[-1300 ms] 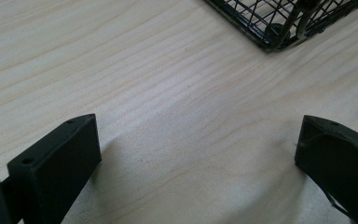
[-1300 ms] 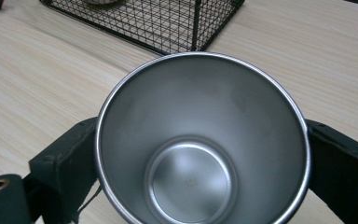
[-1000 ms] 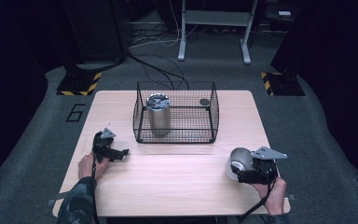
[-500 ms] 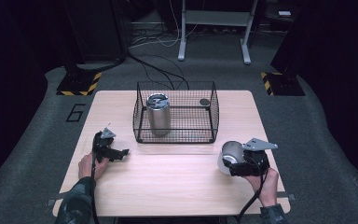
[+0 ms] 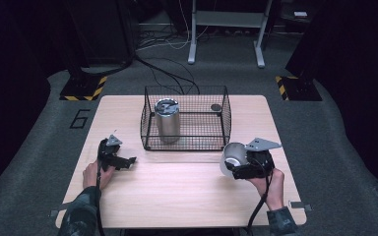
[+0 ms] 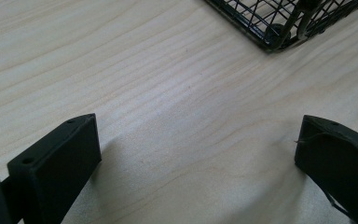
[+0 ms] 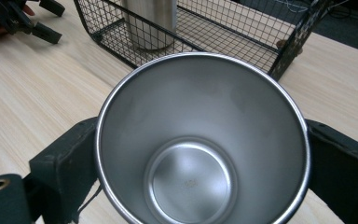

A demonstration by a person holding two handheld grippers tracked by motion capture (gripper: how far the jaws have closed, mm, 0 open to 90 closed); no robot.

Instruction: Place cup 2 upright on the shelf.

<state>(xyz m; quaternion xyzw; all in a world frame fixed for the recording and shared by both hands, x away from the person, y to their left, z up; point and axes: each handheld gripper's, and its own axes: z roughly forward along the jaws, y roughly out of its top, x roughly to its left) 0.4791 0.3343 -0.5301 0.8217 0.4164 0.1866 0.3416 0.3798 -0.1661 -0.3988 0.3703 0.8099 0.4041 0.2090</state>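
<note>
An open steel cup [image 5: 231,157] is held on its side just above the table, and my right gripper [image 5: 235,164] is shut on it, a little right of the front right corner of the black wire basket [image 5: 185,142]. In the right gripper view the cup [image 7: 200,140] shows its empty inside, with a jaw pressed on each side of its wall. A lidded steel tumbler [image 5: 167,120] stands upright in the basket's left half. My left gripper [image 5: 124,161] rests on the table left of the basket, open, with bare wood between its jaws [image 6: 198,154].
A small dark round disc [image 5: 216,107] lies in the basket's back right corner. The basket's corner [image 6: 279,28] is ahead of the left gripper. The wooden table [image 5: 177,196] has open room across its front half. Cables and stand legs lie on the floor beyond.
My right gripper has carried the cup left and away from the table's front right edge, toward the basket's front right corner. The left gripper has stayed put.
</note>
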